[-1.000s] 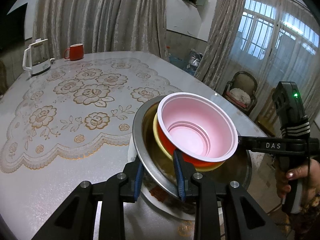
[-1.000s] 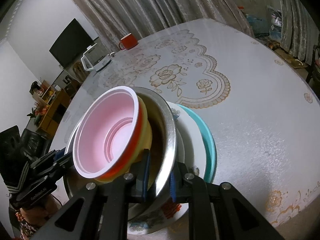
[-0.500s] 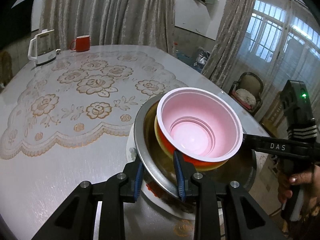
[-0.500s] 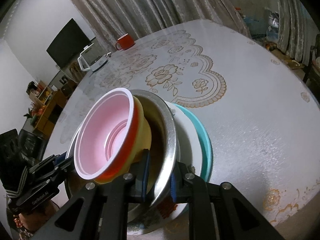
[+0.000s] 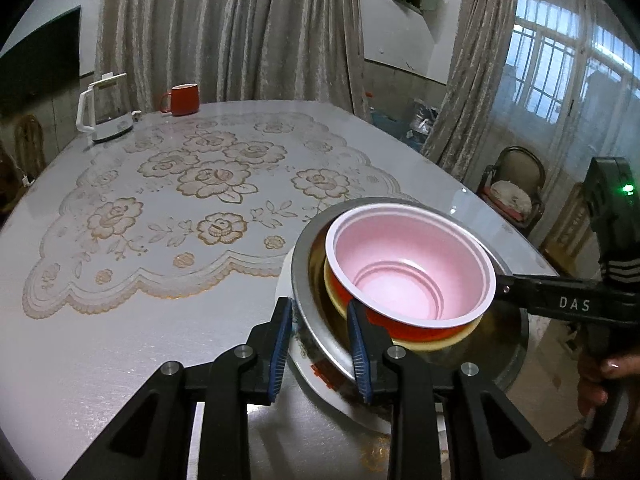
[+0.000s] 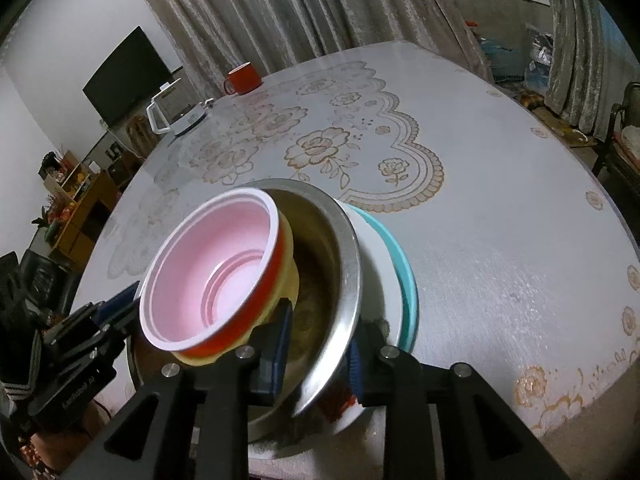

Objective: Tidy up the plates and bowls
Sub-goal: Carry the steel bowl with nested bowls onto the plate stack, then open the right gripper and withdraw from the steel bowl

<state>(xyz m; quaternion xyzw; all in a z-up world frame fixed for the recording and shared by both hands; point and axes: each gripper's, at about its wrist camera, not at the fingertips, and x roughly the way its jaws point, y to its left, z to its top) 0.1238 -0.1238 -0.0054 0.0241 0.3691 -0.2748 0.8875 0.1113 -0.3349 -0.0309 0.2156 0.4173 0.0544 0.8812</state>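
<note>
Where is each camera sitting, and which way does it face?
Left wrist: on the left gripper, facing across the lace-covered table at the round steel bowl whose rim it grips; the right gripper and a hand show.
Right wrist: on the right gripper, jaws just opened further, astride that rim; the left gripper shows.
Shared: that bowl, red mug, white kettle.

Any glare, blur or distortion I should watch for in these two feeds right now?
Left wrist view: the window is blown out bluish, the glossy table shows a soft sheen, and straight lines bow toward the edges. Right wrist view: dimmer, with the same fisheye bowing; the pink bowl stays sharp.
</note>
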